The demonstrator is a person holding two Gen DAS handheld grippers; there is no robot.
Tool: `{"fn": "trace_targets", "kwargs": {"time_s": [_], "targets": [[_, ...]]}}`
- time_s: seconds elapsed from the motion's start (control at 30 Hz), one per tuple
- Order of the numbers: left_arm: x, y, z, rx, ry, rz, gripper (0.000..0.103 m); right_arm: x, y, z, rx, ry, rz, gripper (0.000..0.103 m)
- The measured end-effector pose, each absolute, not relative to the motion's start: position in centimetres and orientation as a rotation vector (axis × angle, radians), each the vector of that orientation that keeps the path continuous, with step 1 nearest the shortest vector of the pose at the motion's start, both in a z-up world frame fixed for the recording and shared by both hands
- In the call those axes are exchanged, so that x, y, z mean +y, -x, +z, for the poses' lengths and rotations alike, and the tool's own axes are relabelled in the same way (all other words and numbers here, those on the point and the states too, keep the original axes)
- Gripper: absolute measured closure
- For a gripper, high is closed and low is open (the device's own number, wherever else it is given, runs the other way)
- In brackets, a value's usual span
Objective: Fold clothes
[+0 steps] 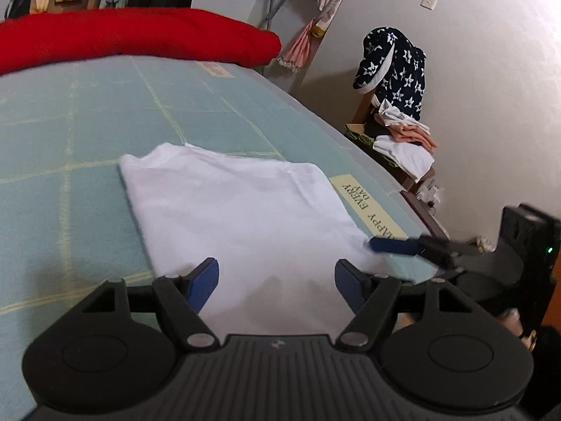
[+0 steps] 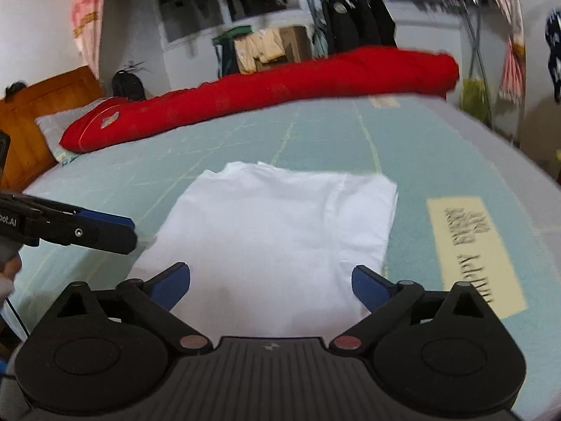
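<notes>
A white garment (image 1: 242,210) lies folded into a flat rectangle on the pale green bed sheet (image 1: 70,133); the right wrist view shows the same garment (image 2: 280,231). My left gripper (image 1: 277,277) hovers open over its near edge, nothing between the blue fingers. My right gripper (image 2: 271,282) is open too, above the garment's near edge. The right gripper's blue finger (image 1: 392,245) shows at the garment's right corner in the left wrist view. In the right wrist view the left gripper's finger (image 2: 105,229) reaches in at the garment's left side.
A rolled red quilt (image 2: 280,87) lies across the far side of the bed. A yellow label patch (image 2: 473,249) is printed on the sheet right of the garment. Off the bed's right edge stands a chair with a star-patterned garment (image 1: 396,66) and stacked clothes (image 1: 406,144).
</notes>
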State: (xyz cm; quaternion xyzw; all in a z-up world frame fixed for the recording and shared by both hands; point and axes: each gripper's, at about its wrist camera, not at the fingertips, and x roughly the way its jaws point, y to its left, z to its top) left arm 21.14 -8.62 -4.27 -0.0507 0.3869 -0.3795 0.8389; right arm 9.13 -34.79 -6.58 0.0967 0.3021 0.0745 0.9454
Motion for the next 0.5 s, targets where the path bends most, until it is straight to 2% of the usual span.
{"fn": "trace_targets", "kwargs": {"time_s": [0.13,0.33,0.5], "targets": [[-9.2,-22.5,-7.6,0.907,0.142,-0.746,0.030,-35.2,-9.6,-8.0,0.626,-0.241,0.151,0.000],[-7.2,-22.8,-6.2,0.863,0.203,-0.691,0.029,-36.8,-8.0,-7.0,0.601,-0.301,0.163,0.000],[-5.3,-24.2,-6.5,0.900,0.251,-0.592,0.029,-41.1,-8.9,-7.2,0.585,-0.521,0.086,0.000]]}}
